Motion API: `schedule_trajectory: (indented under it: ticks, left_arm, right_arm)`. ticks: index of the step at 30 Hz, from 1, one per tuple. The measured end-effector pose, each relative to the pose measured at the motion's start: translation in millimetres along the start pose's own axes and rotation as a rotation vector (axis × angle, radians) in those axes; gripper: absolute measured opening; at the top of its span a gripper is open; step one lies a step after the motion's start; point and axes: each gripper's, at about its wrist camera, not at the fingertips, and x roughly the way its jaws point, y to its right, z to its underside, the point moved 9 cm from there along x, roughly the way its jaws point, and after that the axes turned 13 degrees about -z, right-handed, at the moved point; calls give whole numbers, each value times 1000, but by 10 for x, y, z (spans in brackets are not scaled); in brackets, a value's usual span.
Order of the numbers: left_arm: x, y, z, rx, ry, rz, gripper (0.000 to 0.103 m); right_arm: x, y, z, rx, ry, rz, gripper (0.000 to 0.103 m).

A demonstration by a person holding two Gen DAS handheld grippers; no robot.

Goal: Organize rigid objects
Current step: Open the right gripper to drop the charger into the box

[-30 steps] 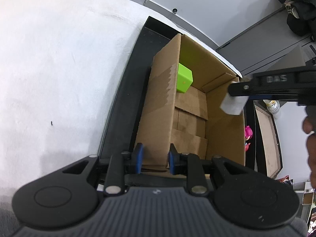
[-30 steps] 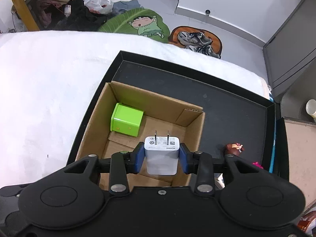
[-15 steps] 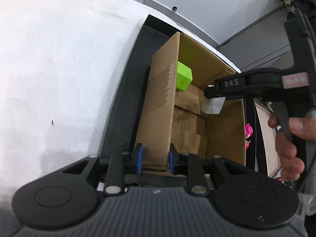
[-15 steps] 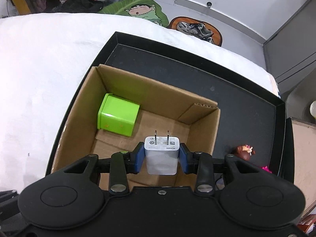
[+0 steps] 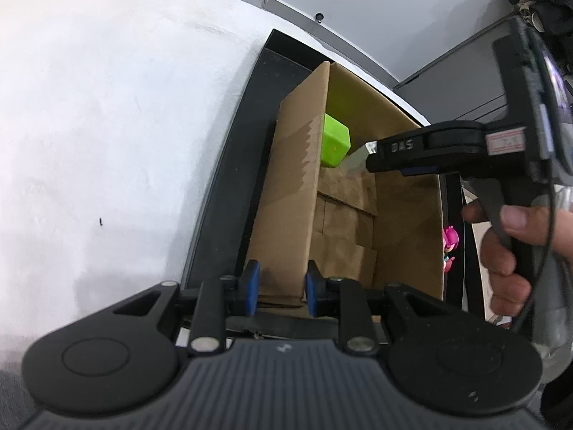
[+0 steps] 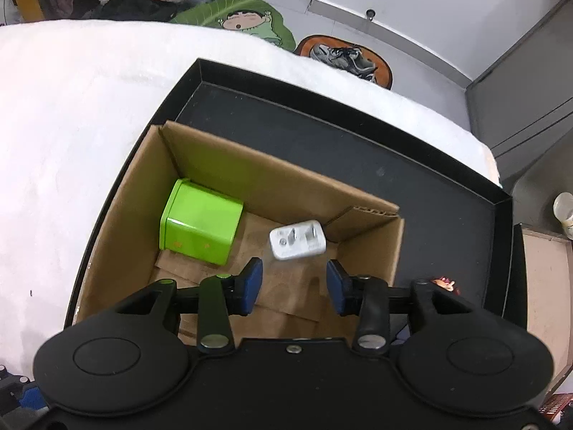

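While the left gripper [image 5: 280, 288] clamps its blue-padded jaws on the near wall of an open cardboard box [image 5: 290, 193], the right gripper [image 6: 293, 286] hangs above the box's inside with its jaws opening and nothing between them. A white plug-in charger [image 6: 297, 239] lies loose on the box floor, prongs facing up, just beyond the right gripper's pads [image 6: 250, 285] and apart from them. Beside the charger, toward the box's left wall, sits a bright green cube-shaped tin [image 6: 200, 227], close to the back corner. The box stands inside a shallow black tray [image 6: 412, 193], which rests on a white fuzzy surface [image 6: 78, 114]. On the tray to the right of the box lies a small figurine [image 6: 444, 282], partly hidden by the gripper body; in the left wrist view it shows pink hair. In that same view a person's hand [image 5: 508, 251] grips the handle of the right gripper, which reaches over the box from the right.
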Motion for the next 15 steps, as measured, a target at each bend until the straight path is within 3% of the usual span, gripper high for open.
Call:
schedule_trajectory:
  ticks: [4,8,15]
  left_arm:
    - [-17,-2,4,1,0,-4,24]
    - [-34,-9,0,6,3,-8,24]
    - [-64,-2,-2,32,21,-21,24]
  right_arm:
    - [-197,8,3,9,20,-42,40]
    - [-385,-13,6,0,33,-77,51]
    - [-680,28,69,-36,61,-85,56]
